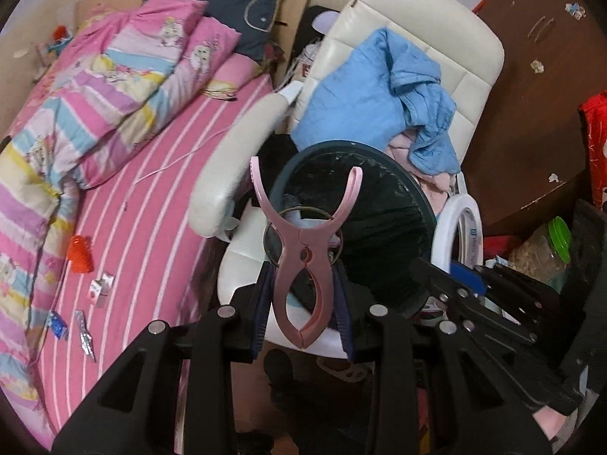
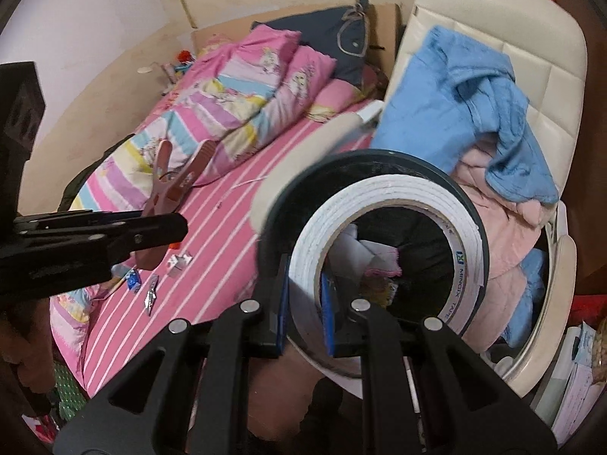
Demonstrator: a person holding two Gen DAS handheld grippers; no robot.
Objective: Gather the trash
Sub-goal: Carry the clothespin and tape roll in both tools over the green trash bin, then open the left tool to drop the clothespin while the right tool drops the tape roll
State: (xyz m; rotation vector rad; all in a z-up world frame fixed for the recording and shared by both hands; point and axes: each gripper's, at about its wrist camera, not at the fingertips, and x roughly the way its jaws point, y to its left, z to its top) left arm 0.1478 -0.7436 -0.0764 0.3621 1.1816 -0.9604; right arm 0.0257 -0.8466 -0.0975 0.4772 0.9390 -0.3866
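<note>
My left gripper is shut on a large pink clothes peg, which stands upright over a dark round bin lined with a black bag. The bin sits on a cream chair. My right gripper is shut on a white roll of tape, held over the bin's mouth, where paper scraps lie inside. The right wrist view shows the left gripper and the peg at the left. On the striped bed lie a foil wrapper, a blue wrapper, a small carton and an orange-red piece.
The cream office chair carries a blue garment and pink bedding. A pink patterned quilt and a dark pillow lie on the bed. Brown wooden furniture and a green-lidded jar crowd the right side.
</note>
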